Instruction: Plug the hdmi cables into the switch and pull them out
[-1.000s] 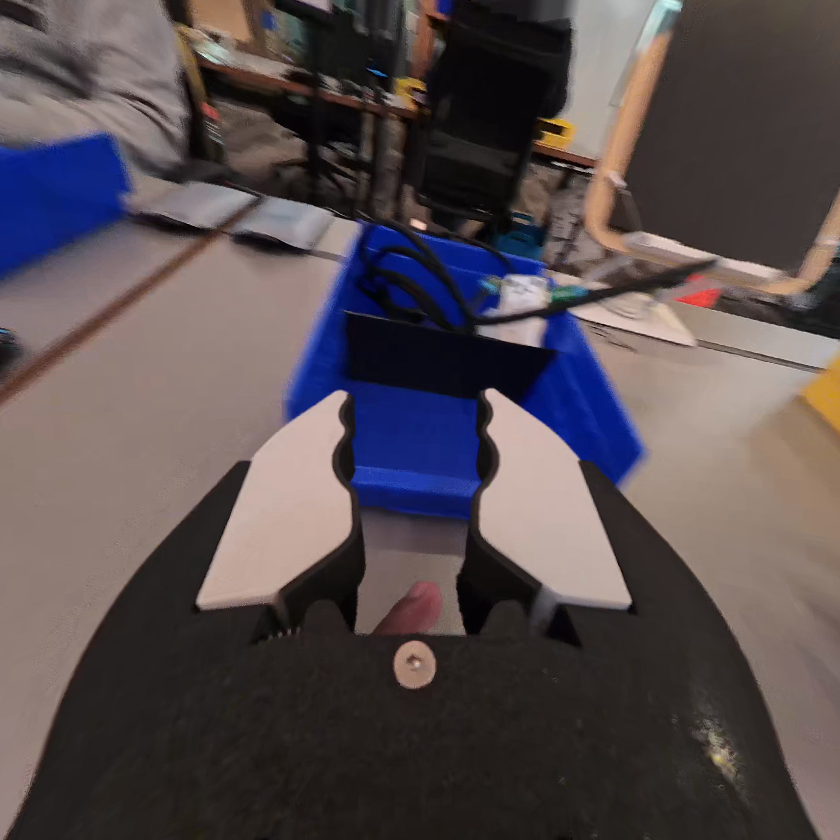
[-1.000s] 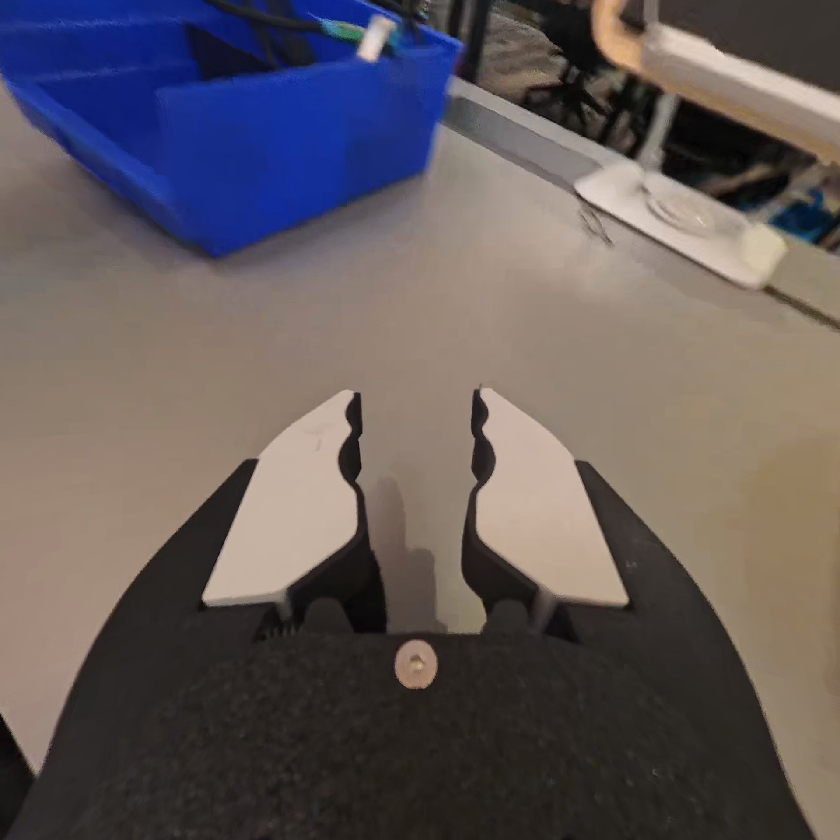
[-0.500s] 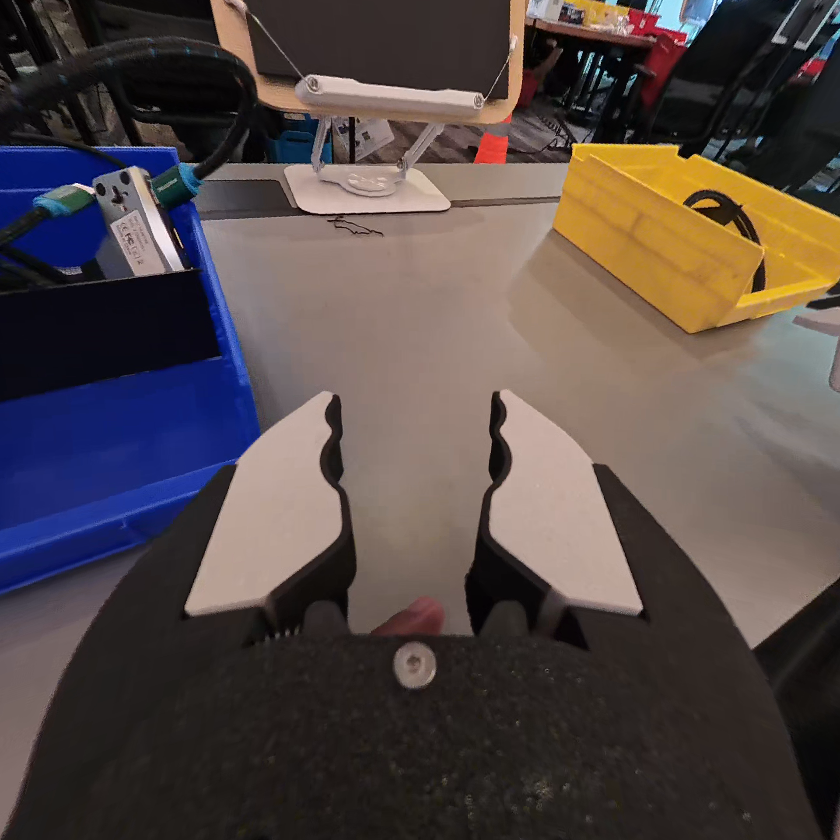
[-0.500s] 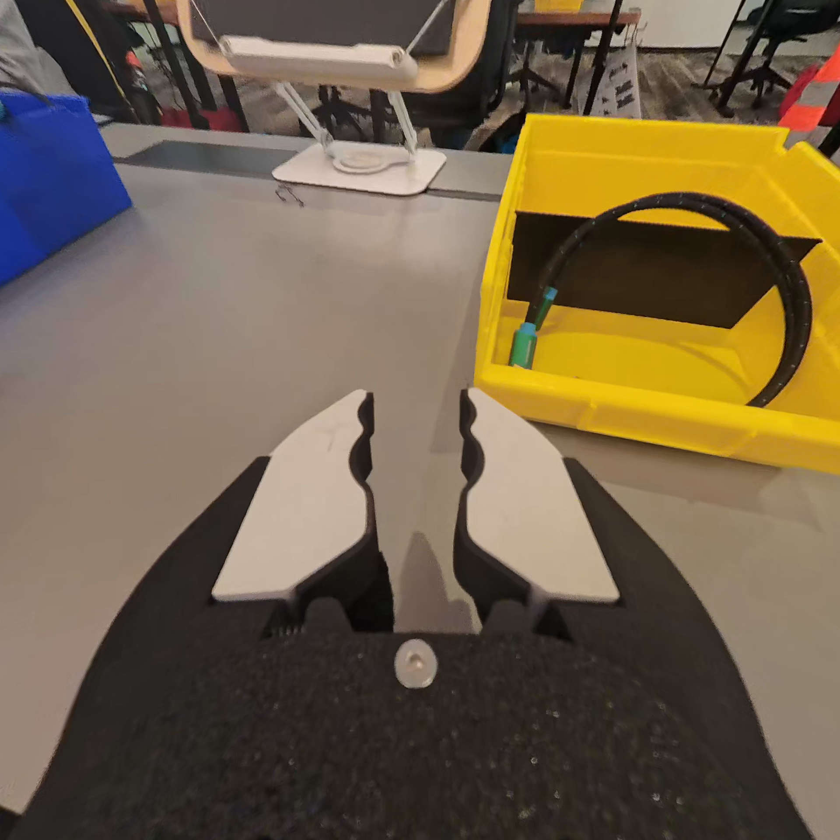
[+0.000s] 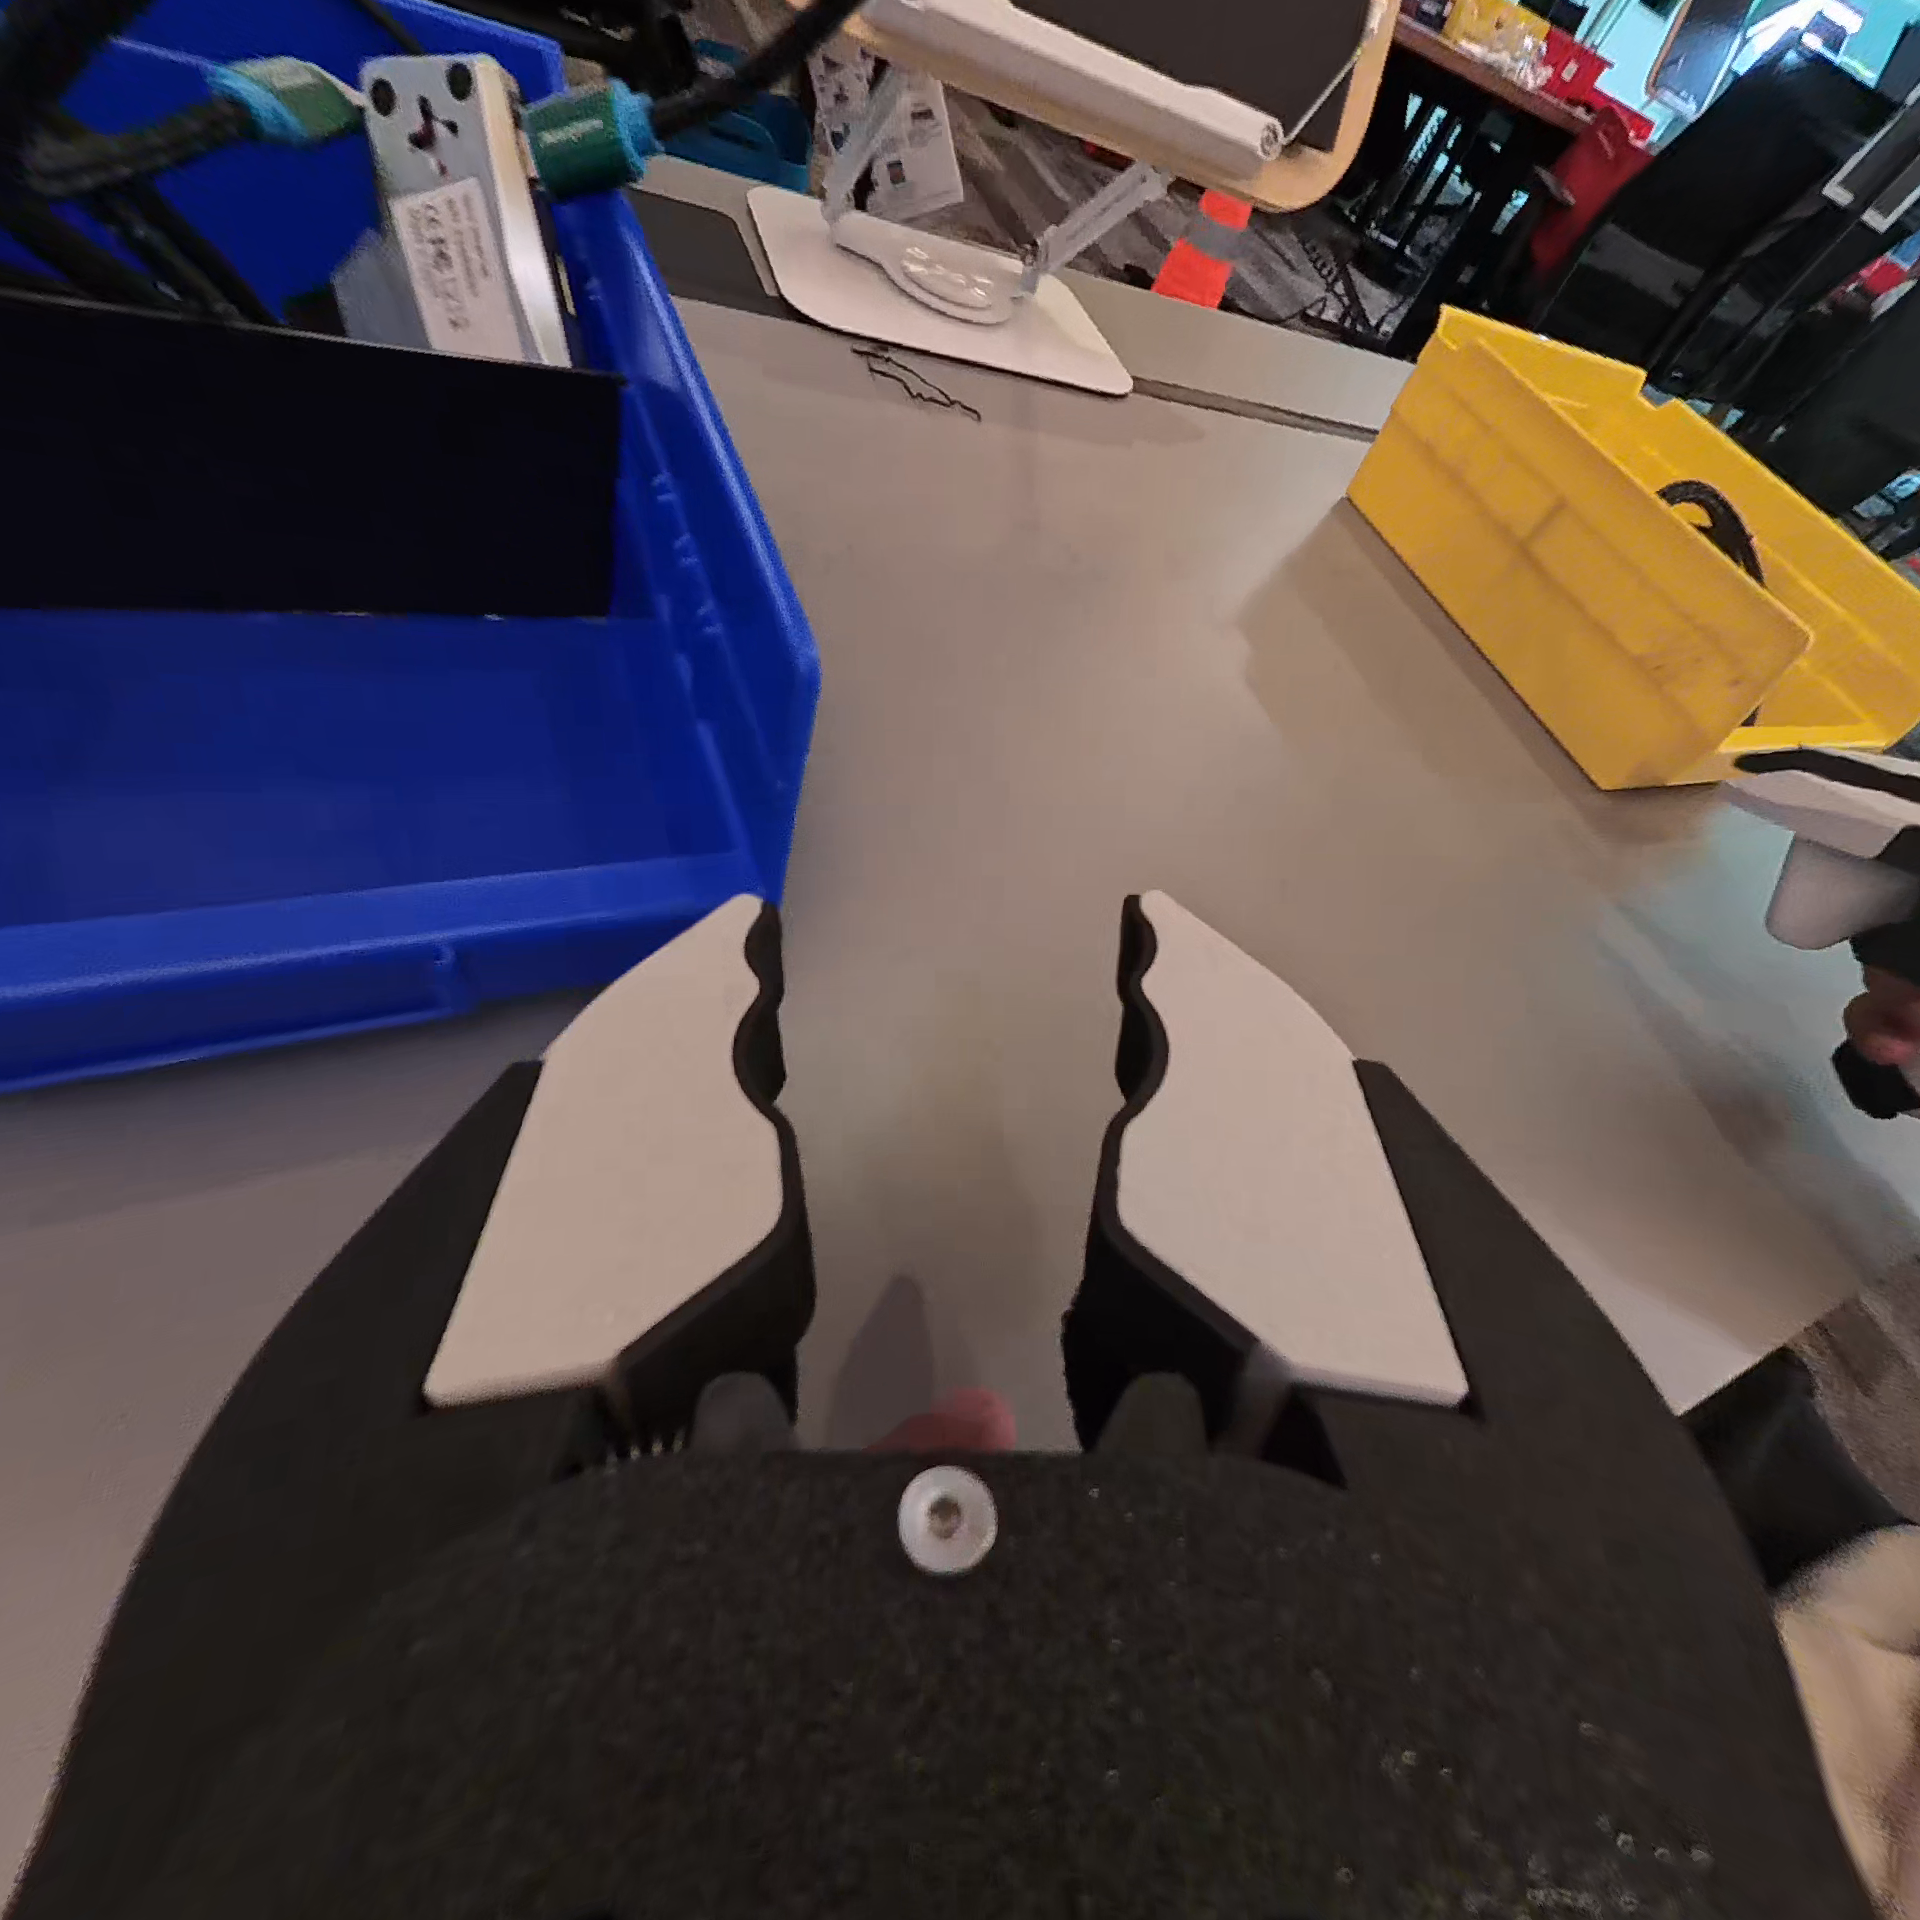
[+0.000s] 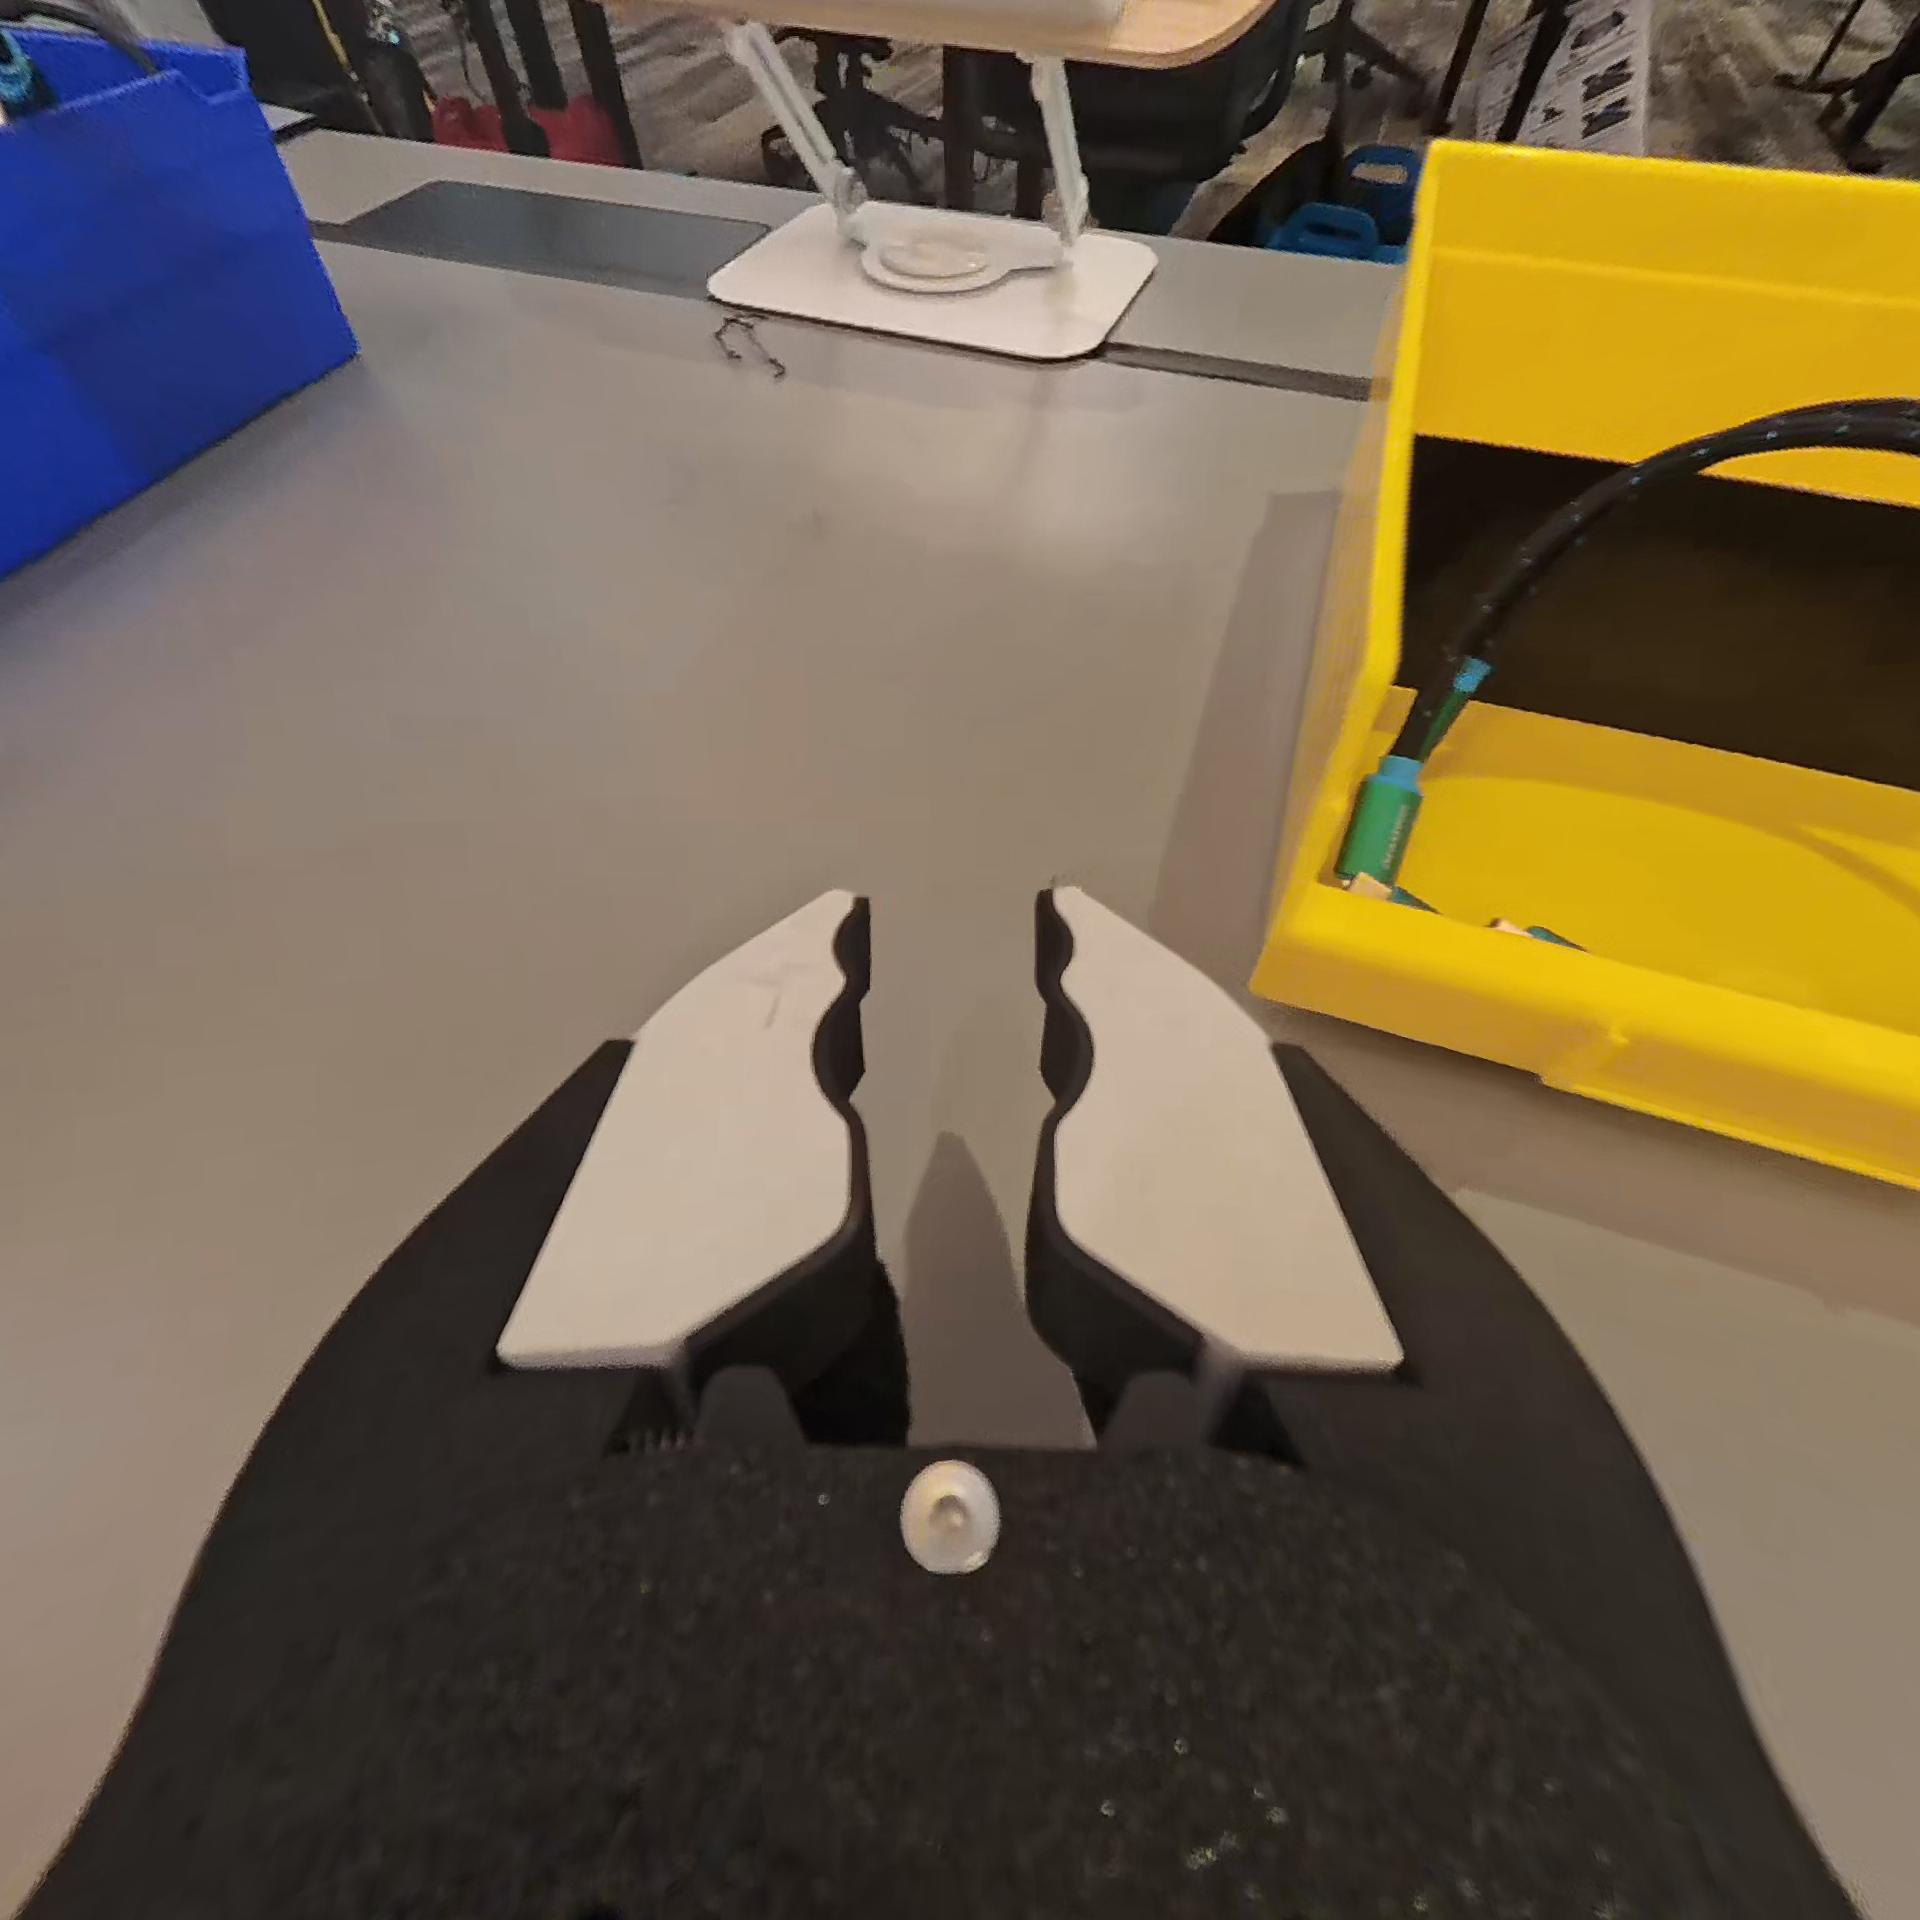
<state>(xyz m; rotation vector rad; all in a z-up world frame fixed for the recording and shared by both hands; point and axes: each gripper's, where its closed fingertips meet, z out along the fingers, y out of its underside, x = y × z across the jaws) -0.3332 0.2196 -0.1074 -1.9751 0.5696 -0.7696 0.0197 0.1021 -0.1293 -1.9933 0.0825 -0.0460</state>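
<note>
Grey counter (image 5: 1039, 665), cluttered workroom — silver switch (image 5: 457, 208) upright in blue bin (image 5: 707, 582), two cables plugged. My left tool (image 5: 948, 914) wide, right tool (image 6: 951, 902) narrower — both empty.

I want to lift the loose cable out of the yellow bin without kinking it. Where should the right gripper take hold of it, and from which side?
Grip the green plug body, not the braided cable. It is rigid and leans in the near-left corner of the yellow bin, so probably come from above, over the low front wall, fingers closing across its sides. The right gripper is open and empty.
</note>
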